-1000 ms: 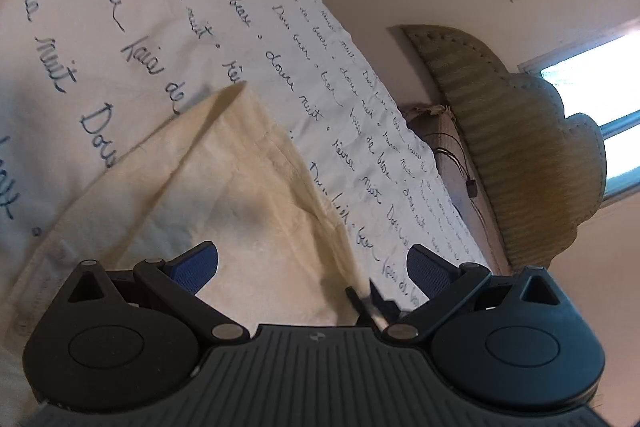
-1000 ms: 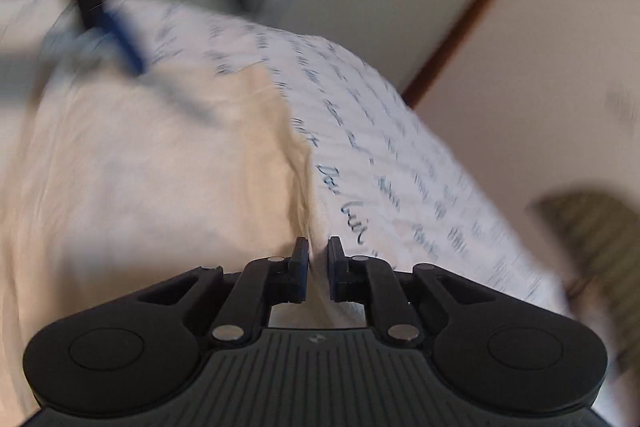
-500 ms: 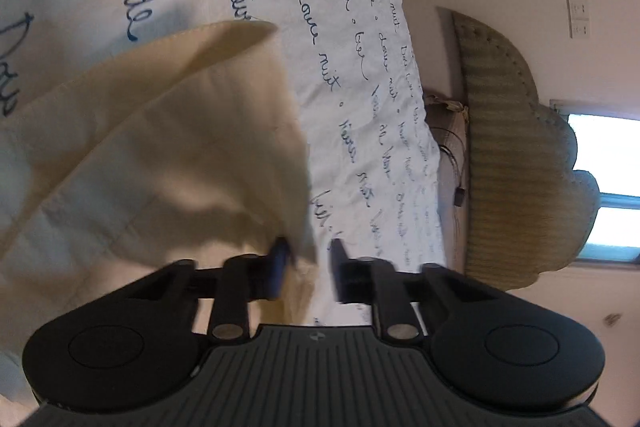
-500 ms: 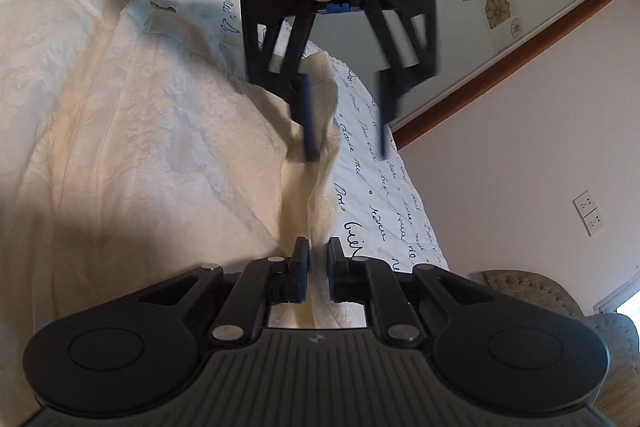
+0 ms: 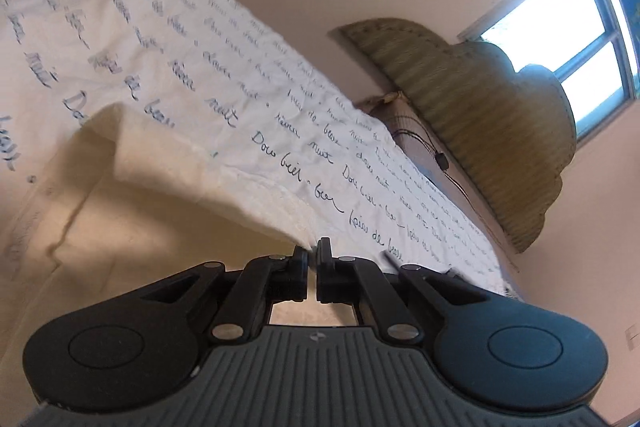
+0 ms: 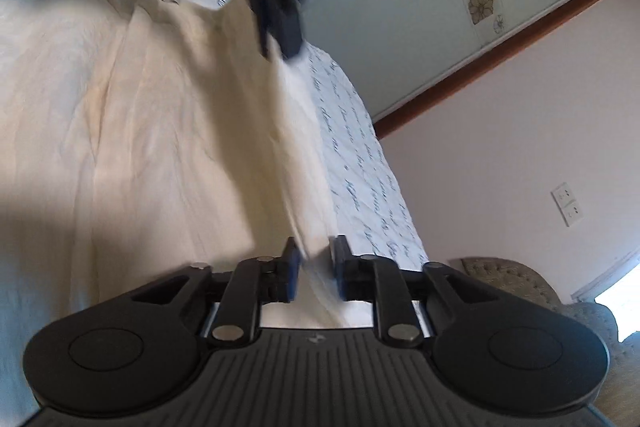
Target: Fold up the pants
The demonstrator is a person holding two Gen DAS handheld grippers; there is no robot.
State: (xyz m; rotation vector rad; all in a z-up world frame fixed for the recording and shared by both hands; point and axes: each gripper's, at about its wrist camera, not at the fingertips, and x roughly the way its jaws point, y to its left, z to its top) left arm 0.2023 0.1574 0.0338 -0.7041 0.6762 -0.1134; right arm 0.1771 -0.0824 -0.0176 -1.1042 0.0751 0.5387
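While the left gripper [image 5: 312,254] pinches the pants [image 5: 168,163] hem, the right gripper's [image 6: 313,254] fingers are opening around cloth.

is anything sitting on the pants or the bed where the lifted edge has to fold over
Nothing visible. The left gripper is shut on the pants edge. The right gripper jaws are opening around the same edge. Only cream fabric and the printed bedsheet lie ahead.
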